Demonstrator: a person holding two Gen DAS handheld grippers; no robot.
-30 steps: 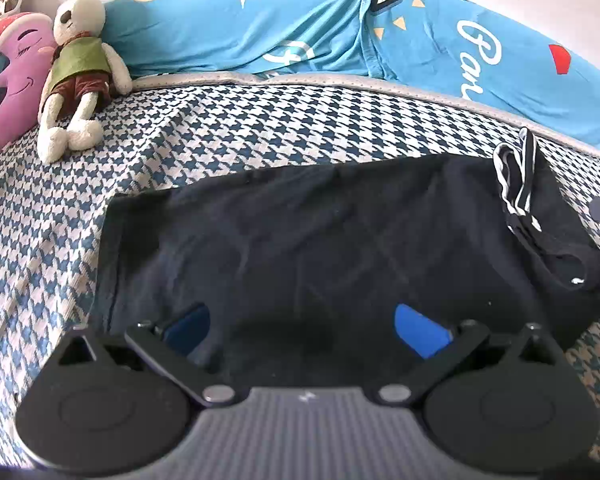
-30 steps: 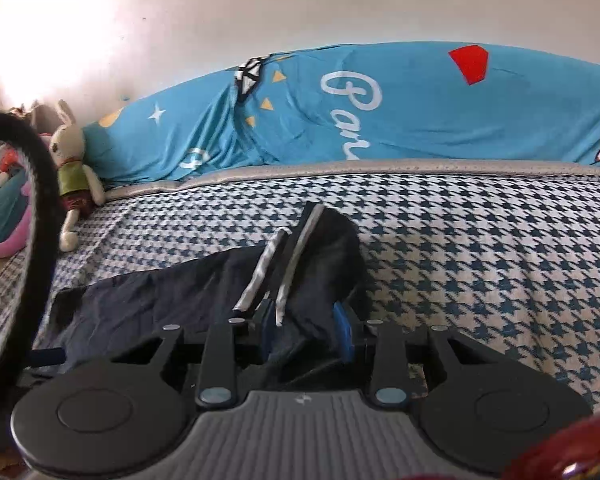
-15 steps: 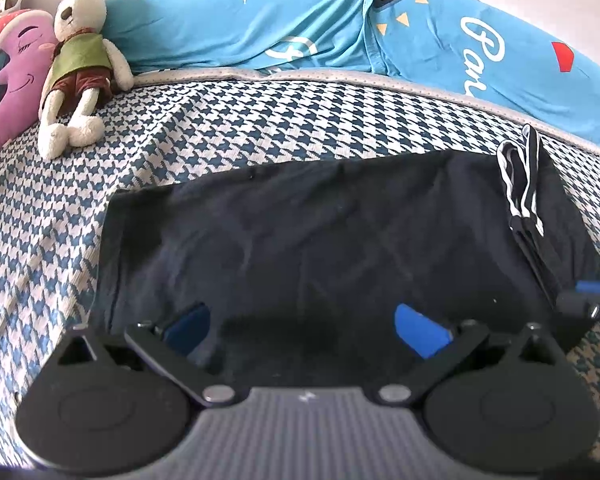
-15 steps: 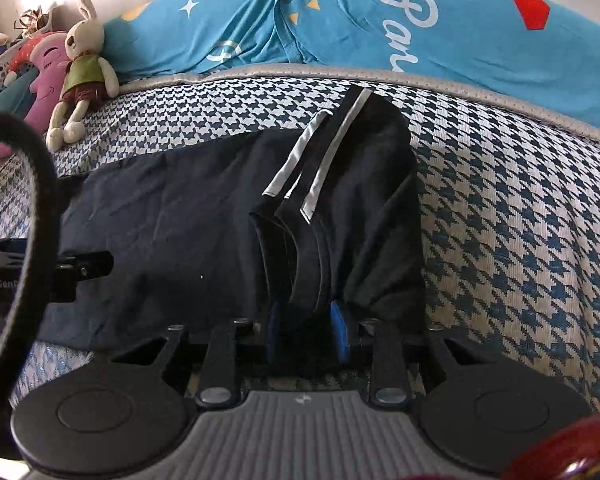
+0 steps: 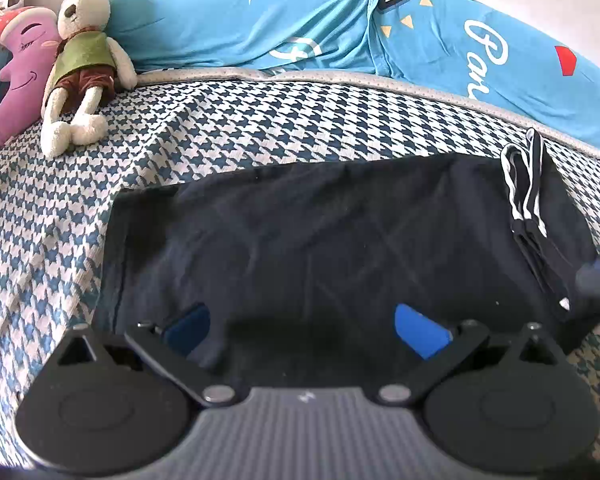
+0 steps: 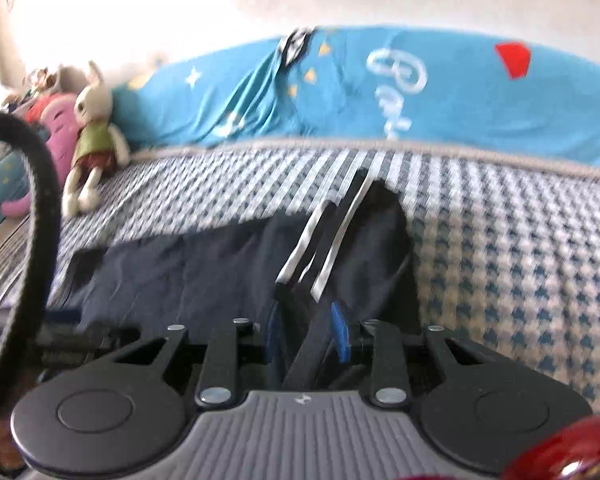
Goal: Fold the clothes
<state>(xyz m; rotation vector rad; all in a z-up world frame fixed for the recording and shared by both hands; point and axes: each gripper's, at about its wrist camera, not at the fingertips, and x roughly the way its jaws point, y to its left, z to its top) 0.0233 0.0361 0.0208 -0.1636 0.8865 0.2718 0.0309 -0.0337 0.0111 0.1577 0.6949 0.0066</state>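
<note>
In the left wrist view we see a black cotton garment (image 5: 320, 240) spread flat on the bed cover with a blue and white houndstooth pattern (image 5: 220, 128). The garment takes the middle of the picture, and its near edge goes under the left gripper (image 5: 302, 326). This gripper has its two blue pads (image 5: 418, 330) far apart; they hang over the dark cloth, and no fold is pinched between them. At the right end of the garment lies a collar band with white stripes (image 5: 522, 176), bunched and folded over. Just beside that end, at the picture edge, a part of the right gripper (image 5: 594, 280) appears, blurred. Behind the garment, at the back of the bed, we see a long light-blue pillow with white letters and stars (image 5: 300, 28). At the left, a cream plush rabbit in a green vest (image 5: 84, 64) leans beside a purple plush toy with a smiling face (image 5: 16, 72).

The right wrist view is blurred. Here the right gripper (image 6: 306, 330) has its blue pads close together, and a thick bundle of the black garment (image 6: 180, 272) is clamped between them. The white striped band (image 6: 320, 248) runs up from the pads toward the far side of the bed. The rest of the garment lies flat to the left. A black curved strap (image 6: 40, 184) crosses the left side of the picture, and a red shiny object (image 6: 568, 456), which we cannot identify, is in the lower right corner.
</note>
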